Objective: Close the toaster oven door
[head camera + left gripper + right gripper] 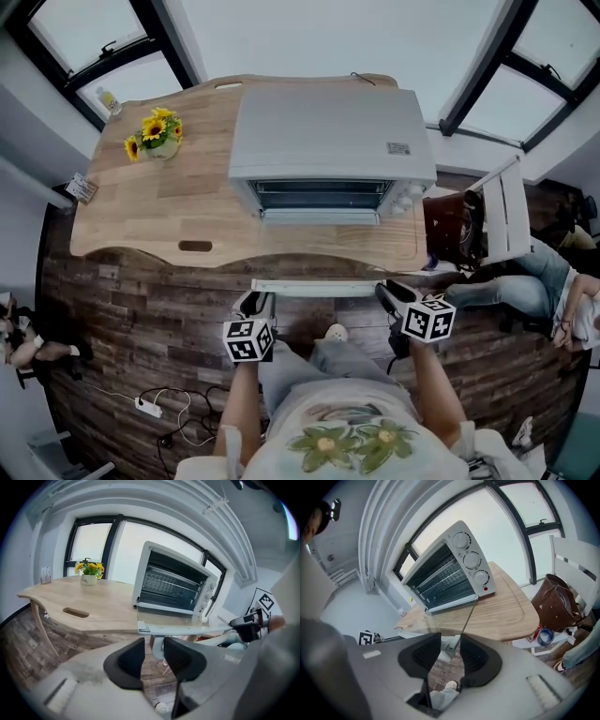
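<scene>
A white toaster oven (328, 141) stands on the wooden table (141, 216), its cavity facing me. Its glass door (178, 620) is swung down, roughly level, and reaches out past the table edge. The white door handle (314, 288) runs along the door's near edge. My left gripper (255, 302) is at the handle's left end, with a white part of the handle (158, 648) between its pads. My right gripper (386, 292) is at the right end, and the handle (451, 645) fills the gap between its pads. The glass door's edge (468, 616) runs straight into the right jaws.
A pot of sunflowers (157, 136) and a small card stand (82, 187) sit on the table's left part. A white chair with a brown bag (459, 225) stands at the table's right end, and a seated person (553, 291) is beyond it. A power strip (148, 406) lies on the floor.
</scene>
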Demonstrator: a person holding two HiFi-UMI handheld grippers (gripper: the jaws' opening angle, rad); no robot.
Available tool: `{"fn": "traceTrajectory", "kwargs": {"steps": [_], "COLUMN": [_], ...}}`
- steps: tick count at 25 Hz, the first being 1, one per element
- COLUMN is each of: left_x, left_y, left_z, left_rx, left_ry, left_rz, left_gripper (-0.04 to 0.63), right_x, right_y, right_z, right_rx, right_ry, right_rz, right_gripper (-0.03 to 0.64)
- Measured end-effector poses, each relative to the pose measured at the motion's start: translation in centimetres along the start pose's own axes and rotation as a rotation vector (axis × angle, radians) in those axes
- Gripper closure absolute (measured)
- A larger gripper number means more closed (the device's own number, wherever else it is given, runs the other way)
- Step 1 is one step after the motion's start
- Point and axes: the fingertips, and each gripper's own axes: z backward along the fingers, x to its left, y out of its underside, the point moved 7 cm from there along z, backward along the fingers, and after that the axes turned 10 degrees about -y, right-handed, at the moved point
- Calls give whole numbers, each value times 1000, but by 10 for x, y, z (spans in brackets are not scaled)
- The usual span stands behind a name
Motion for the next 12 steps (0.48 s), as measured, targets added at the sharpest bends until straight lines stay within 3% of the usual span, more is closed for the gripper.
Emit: {"fn": "traceTrajectory", "kwargs": {"steps": [3,12], "left_x": [-4,-7], "left_y": [-4,-16], "left_z": [3,11], "left_rx": [-12,-23], "left_ry": [6,-12], "left_rz": [-19,-3], "left_gripper": [495,500], "right_x": [3,15], "right_y": [-3,-15], "right_z": [2,8], "right_rx": [-21,-120], "right_ry": [2,20], "right_rz": [9,65], "right_gripper": [483,485]}}
